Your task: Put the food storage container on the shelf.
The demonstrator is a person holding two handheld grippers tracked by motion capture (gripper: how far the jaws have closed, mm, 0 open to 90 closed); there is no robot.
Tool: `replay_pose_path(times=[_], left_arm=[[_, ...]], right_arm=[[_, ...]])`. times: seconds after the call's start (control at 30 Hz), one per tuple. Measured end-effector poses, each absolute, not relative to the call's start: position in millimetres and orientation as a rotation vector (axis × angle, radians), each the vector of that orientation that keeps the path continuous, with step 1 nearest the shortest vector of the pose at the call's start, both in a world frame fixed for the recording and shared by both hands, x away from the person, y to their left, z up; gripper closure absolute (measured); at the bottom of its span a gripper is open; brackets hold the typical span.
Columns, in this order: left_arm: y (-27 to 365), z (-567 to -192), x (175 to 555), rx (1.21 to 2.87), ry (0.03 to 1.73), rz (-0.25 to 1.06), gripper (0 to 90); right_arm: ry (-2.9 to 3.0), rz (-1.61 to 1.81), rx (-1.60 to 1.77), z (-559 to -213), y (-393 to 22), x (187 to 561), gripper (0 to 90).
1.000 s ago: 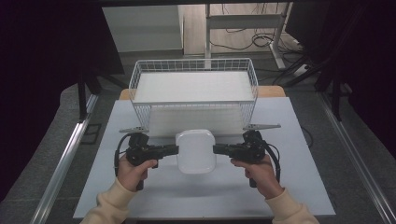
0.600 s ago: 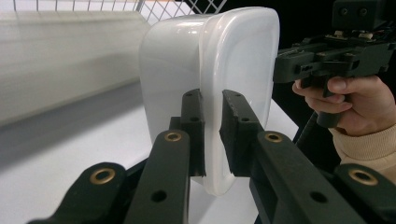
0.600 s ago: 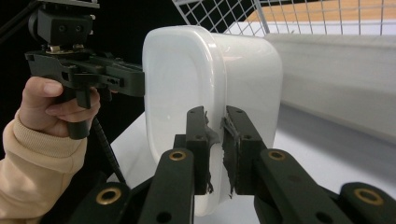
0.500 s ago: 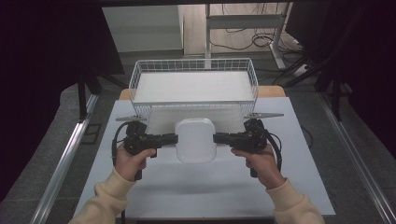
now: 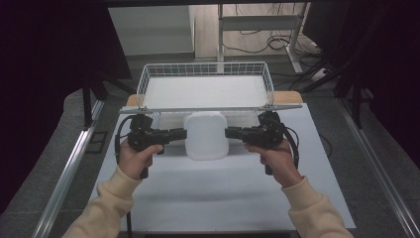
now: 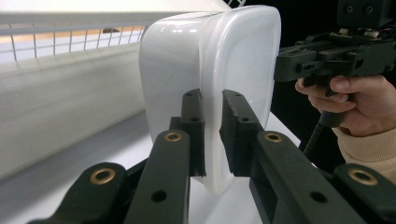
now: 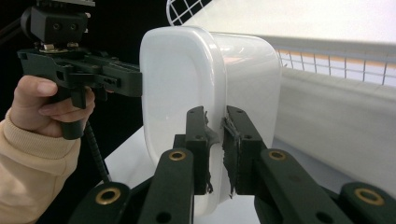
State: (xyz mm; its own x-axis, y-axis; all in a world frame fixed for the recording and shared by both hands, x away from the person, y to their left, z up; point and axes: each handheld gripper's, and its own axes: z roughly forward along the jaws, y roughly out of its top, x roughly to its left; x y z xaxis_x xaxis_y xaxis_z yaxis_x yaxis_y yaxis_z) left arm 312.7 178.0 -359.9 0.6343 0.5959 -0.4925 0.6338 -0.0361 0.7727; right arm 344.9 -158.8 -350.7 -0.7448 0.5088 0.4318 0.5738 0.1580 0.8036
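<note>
A white rounded plastic tub (image 5: 206,135) hangs above the white table top (image 5: 218,193), just in front of the wire basket (image 5: 143,84). My left gripper (image 5: 184,133) is shut on the tub's left rim and my right gripper (image 5: 228,133) on its right rim. In the left gripper view the jaws (image 6: 211,95) pinch the thin edge of the tub (image 6: 187,60), with the right gripper (image 6: 299,60) at the far side. In the right gripper view the jaws (image 7: 215,112) clamp the tub (image 7: 177,79) the same way, and the left gripper (image 7: 126,79) holds the opposite edge.
The white wire basket with a white liner stands at the table's back edge, its front rim (image 5: 208,109) level with the tub's far end. Metal rails (image 5: 69,168) run along both sides of the table. Cables lie on the floor (image 5: 257,44) behind.
Both grippers have lifted the tub off the table and carried it up and toward the basket. Their grip on its two edges is unchanged.
</note>
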Motion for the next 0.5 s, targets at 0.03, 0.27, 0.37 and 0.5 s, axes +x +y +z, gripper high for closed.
replay_pose_path(times=[0.03, 0.27, 0.37, 0.5], left_arm=[[177.9, -358.9, 313.7, 1.704, 1.013, -0.039, 79.7], [180.2, -349.5, 323.4, 1.694, 1.002, -0.033, 79.7], [180.9, -344.9, 326.8, 1.691, 1.000, -0.028, 79.7], [182.2, -338.0, 332.7, 1.687, 0.997, -0.025, 79.7]], right_arm=[[-2.348, -1.674, -1.098, -349.1, -158.4, 346.5, 80.3], [-2.372, -1.683, -1.093, -337.4, -156.1, 355.1, 80.3], [-2.376, -1.687, -1.094, -331.7, -154.8, 358.8, 80.3], [-2.380, -1.694, -1.096, -324.8, -153.5, 363.2, 80.3]])
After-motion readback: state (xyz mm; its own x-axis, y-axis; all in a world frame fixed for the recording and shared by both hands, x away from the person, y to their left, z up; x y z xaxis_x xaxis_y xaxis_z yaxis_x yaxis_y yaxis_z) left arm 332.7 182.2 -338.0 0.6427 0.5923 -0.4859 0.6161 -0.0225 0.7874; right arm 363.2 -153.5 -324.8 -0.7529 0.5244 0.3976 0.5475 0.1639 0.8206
